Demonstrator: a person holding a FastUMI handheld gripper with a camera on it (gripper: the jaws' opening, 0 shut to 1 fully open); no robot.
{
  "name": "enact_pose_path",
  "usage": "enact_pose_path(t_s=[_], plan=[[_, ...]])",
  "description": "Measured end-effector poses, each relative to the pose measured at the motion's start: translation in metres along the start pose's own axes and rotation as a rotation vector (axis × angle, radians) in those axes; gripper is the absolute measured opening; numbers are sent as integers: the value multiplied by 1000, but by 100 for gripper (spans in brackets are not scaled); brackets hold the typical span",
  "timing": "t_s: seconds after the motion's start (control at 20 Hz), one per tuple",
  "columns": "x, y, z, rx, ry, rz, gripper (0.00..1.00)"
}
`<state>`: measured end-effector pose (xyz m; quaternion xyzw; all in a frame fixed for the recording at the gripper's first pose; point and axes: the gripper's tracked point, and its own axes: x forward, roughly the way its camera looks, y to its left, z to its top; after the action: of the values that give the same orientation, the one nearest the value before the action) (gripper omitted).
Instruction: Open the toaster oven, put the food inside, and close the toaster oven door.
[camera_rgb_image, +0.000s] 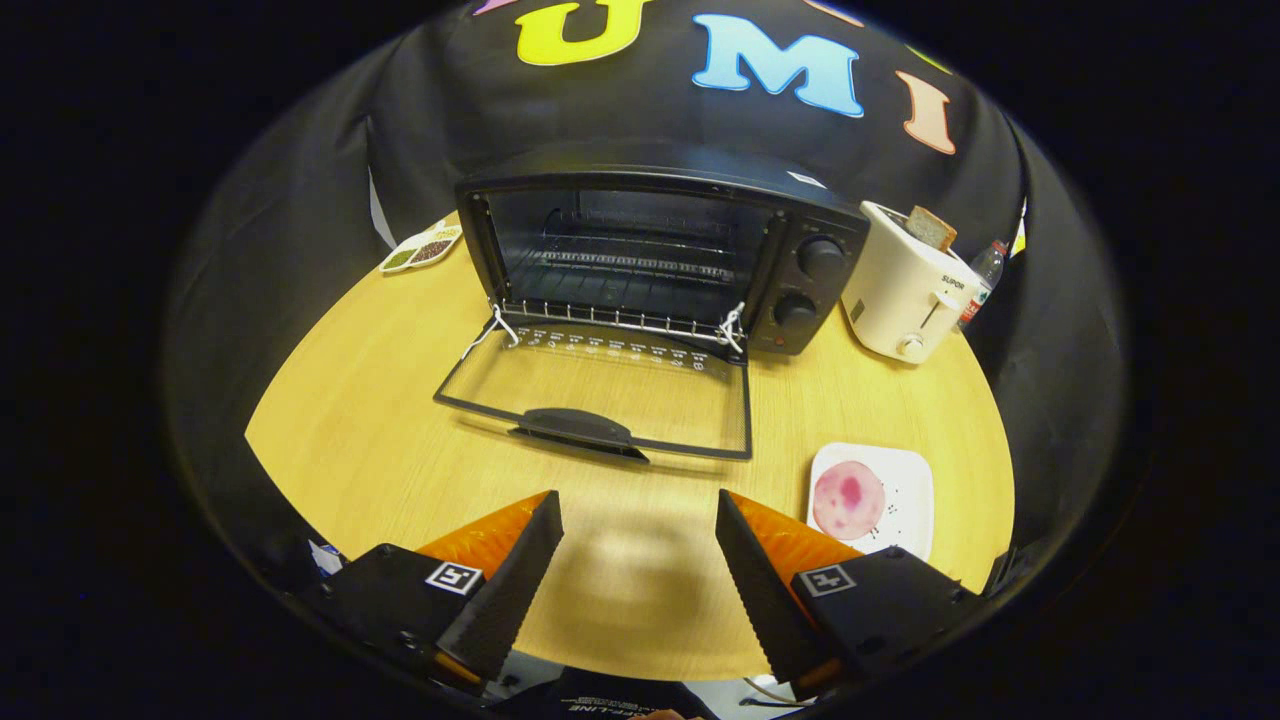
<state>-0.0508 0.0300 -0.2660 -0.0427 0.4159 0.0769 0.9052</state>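
Toaster oven (660, 255) standing on wooden table (400, 420), mouth facing back toward gripper (638, 520). Long axis running side to side across the fingers' line. Door (600, 385) dropped fully open, lying flat on table in front of oven, handle (580, 430) at the edge nearest the fingers. Wire rack (625, 262) visible inside oven cavity. Two control knobs (808, 285) on oven's right panel.

Fingers spread wide, holding nothing, bare table between them; hovering well short of the open door.

Food: round pink slice (848, 500) lying flat on white plate (908, 480), right of oven door, just beyond the right finger.

White toaster (900, 295) just right of oven, bread slice (931, 228) upright in slot. Divided dish (422, 248) left of oven.
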Motion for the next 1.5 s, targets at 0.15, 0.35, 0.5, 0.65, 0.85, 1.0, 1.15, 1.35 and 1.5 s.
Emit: enact_pose_path(t_s=[0.15,0.35,0.5,0.65,0.85,1.0,1.15,1.35,1.5], plan=[[-22,-48,-2,21,-8,-61,99],[-39,-99,-4,74,-8,-113,99],[-41,-133,-5,122,16,-132,99],[-37,-163,-10,103,47,-151,99],[-18,-193,-38,140,154,-126,99],[-2,-217,-58,110,234,-121,99],[16,-235,-67,87,277,-73,99],[32,-250,-71,185,344,-7,99],[44,-253,-75,255,396,38,97]])
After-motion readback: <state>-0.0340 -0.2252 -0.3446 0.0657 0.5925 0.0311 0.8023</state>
